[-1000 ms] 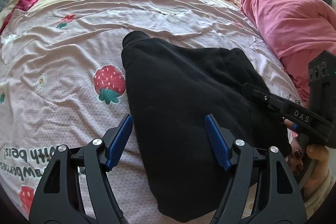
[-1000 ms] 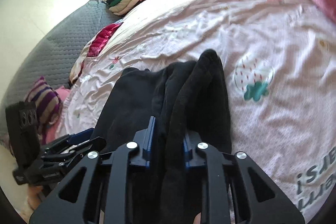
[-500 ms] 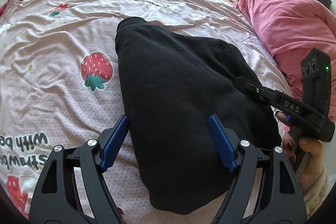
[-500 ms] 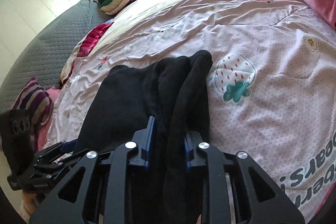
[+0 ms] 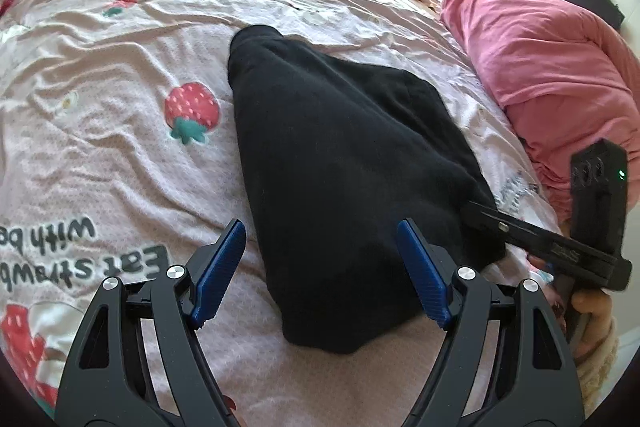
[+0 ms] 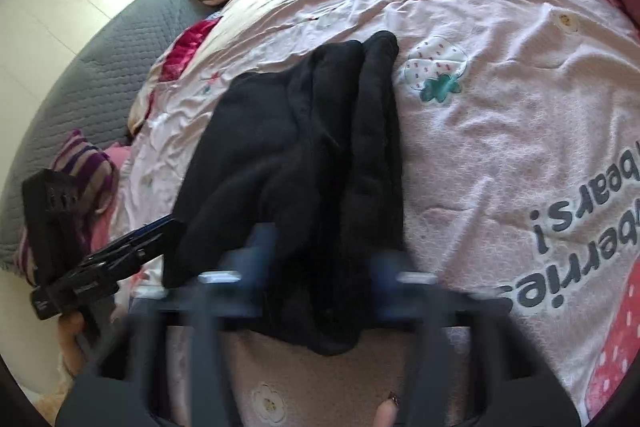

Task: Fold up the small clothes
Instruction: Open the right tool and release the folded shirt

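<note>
the left gripper (image 5: 318, 227) stands wide, its jaws just opened a little more, blue pads either side of the near end of the black garment (image 5: 340, 147) without touching it. the right gripper (image 6: 320, 247) is blurred; its jaws have just been closing with the garment's near edge between them, and whether they pinch it i cannot tell. the garment lies folded lengthwise on the bedspread (image 5: 120, 147), stretching away ahead of both grippers. beyond, right of the left gripper, is a pink quilt (image 5: 560, 67).
</note>
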The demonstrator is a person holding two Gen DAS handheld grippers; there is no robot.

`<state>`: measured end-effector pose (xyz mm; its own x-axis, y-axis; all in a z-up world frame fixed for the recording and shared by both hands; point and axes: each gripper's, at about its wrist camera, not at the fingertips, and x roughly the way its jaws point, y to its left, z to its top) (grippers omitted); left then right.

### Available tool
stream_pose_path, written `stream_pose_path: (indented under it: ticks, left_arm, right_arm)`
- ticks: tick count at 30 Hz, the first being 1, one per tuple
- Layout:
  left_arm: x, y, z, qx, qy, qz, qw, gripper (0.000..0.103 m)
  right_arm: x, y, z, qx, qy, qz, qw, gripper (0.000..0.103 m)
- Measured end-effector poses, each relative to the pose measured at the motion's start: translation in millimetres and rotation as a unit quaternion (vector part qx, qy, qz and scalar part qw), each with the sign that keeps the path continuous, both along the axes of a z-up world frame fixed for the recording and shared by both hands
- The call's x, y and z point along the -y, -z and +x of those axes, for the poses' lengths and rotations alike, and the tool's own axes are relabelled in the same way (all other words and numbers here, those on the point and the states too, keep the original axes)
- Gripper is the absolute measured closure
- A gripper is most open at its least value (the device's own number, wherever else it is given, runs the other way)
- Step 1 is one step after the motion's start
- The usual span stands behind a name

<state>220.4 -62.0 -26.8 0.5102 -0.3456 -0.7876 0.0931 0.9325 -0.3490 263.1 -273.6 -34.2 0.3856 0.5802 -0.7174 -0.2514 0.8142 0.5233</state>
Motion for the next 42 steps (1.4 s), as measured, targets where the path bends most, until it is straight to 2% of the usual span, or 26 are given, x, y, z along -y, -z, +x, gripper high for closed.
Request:
stream_pose_path:
  ticks: [3,6,8,14,17,19,22,27,29,34,36,42]
  left_arm:
    - [5,-2,-5,0.005,0.007,0.005,1.0,0.032]
    - [12,5,-5,-0.002,0.014,0.015,0.9998,0.031]
    - [14,10,-4,-0.009,0.016,0.015,0.9997,0.031]
    - [18,12,-7,-0.01,0.017,0.023,0.9995,0.031]
    - [18,11,-7,-0.012,0.017,0.023,0.9995,0.031]
    - [18,10,-7,-0.011,0.017,0.024,0.9995,0.031]
    - [18,9,-8,-0.01,0.017,0.025,0.9995,0.031]
    - [17,4,-12,-0.006,0.016,0.023,0.9996,0.031]
    - [16,0,-14,-0.002,0.017,0.019,0.9997,0.03]
    - [15,-8,-21,0.012,0.021,0.016,0.9996,0.025]
    - [14,-12,-23,0.018,0.022,0.015,0.9995,0.019]
    - [9,-20,-24,0.029,0.013,0.016,0.9993,0.011]
  right_arm:
    - [-4,-15,-5,0.044,0.003,-0.021,0.999,0.084]
    - [-8,-1,-3,0.031,0.004,-0.069,0.997,0.083]
    - [-9,6,-3,0.025,0.005,-0.081,0.996,0.078]
    - [1,-5,-13,0.039,0.034,-0.08,0.995,0.06]
    - [6,-7,-19,0.045,0.046,-0.074,0.995,0.058]
    - [14,-11,-26,0.052,0.063,-0.065,0.995,0.051]
    - [20,-17,-31,0.064,0.075,-0.056,0.994,0.047]
    - [26,-32,-43,0.097,0.09,-0.051,0.99,0.031]
    - [28,-38,-48,0.114,0.101,-0.053,0.987,0.02]
    - [28,-48,-61,0.146,0.113,-0.06,0.981,0.011]
    - [28,-51,-65,0.155,0.114,-0.061,0.979,0.009]
    - [26,-52,-72,0.164,0.117,-0.07,0.977,0.007]
